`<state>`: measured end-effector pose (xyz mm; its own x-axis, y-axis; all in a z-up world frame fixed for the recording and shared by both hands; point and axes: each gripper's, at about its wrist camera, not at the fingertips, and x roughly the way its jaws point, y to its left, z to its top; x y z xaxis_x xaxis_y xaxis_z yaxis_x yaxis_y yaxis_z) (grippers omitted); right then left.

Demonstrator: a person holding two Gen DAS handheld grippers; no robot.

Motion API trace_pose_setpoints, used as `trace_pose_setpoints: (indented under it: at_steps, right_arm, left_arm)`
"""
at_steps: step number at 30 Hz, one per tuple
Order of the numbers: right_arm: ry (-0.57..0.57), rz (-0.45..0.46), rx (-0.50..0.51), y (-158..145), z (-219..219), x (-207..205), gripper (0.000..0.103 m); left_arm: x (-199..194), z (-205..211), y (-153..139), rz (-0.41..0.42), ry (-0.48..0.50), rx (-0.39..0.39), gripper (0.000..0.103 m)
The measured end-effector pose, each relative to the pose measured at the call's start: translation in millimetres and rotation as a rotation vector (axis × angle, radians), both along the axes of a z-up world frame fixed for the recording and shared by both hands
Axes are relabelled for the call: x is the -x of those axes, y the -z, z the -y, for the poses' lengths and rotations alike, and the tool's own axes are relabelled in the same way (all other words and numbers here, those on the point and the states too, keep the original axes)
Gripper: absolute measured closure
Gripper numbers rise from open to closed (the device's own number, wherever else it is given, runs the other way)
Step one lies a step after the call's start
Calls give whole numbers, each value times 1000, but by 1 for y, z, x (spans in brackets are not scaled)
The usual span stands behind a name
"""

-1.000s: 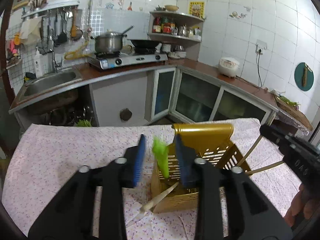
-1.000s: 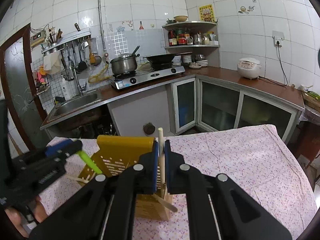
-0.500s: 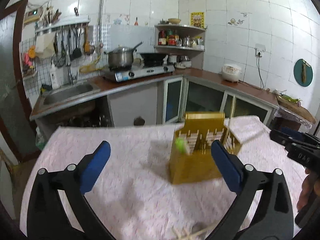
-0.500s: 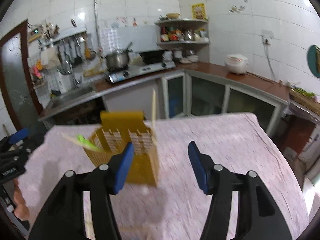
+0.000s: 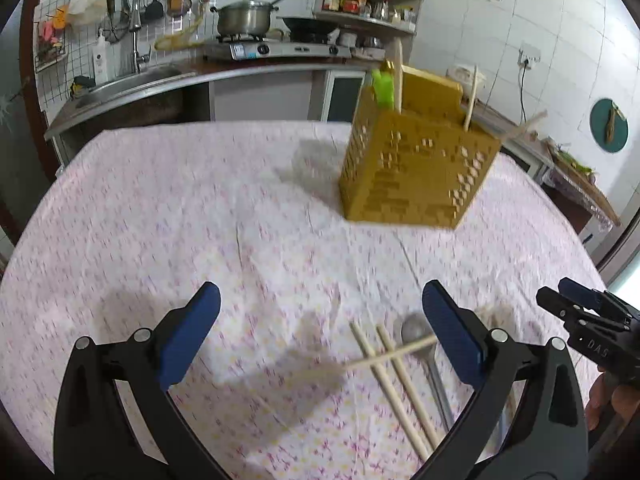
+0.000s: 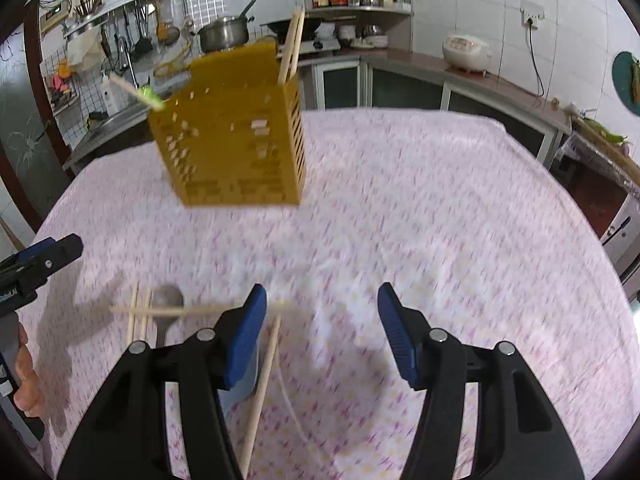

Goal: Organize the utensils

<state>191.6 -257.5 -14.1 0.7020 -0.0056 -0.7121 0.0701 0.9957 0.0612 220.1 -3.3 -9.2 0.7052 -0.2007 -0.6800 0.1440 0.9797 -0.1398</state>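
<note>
A yellow slotted utensil holder (image 5: 416, 168) (image 6: 232, 136) stands upright on the flowered tablecloth. A green-handled utensil (image 5: 382, 88) (image 6: 150, 94) and chopsticks (image 6: 292, 44) stick out of it. Nearer to me, loose chopsticks (image 5: 392, 384) (image 6: 200, 310) and a metal spoon (image 5: 416, 328) (image 6: 168, 300) lie on the cloth. My left gripper (image 5: 320, 304) is wide open and empty, its right finger over the spoon. The right gripper (image 6: 322, 300) is open and empty, with one chopstick (image 6: 264, 380) lying under its left finger. Each view shows the other gripper (image 5: 560, 300) (image 6: 44, 256) at its edge.
The table (image 6: 440, 208) is covered in a pink flowered cloth. Behind it runs a kitchen counter with a sink (image 5: 132, 84), a stove with a pot (image 5: 244, 20), a corner shelf and a rice cooker (image 6: 466, 50). A person's hand (image 6: 28, 384) shows at the left edge.
Both grippers let go of the utensils in the holder, opened, and drew back and down toward the near table. The loose chopsticks and spoon came into view.
</note>
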Motion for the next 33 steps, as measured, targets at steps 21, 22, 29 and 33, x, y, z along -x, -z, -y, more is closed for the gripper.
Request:
trace_pose_setpoints:
  at_steps: [21, 22, 29, 33]
  right_arm:
    - [-59, -112, -17, 47, -19, 12, 66]
    - [-64, -111, -14, 46, -19, 12, 70]
    - [-77, -121, -22, 43, -16, 4, 90]
    - [-78, -121, -25, 41, -14, 2, 91]
  left_arm:
    - [-2, 18, 50, -131, 148, -35, 56]
    - [-2, 17, 50, -128, 149, -33, 56]
    - [4, 20, 46, -142, 178, -31, 95]
    - [8, 12, 46, -159, 164, -22, 103]
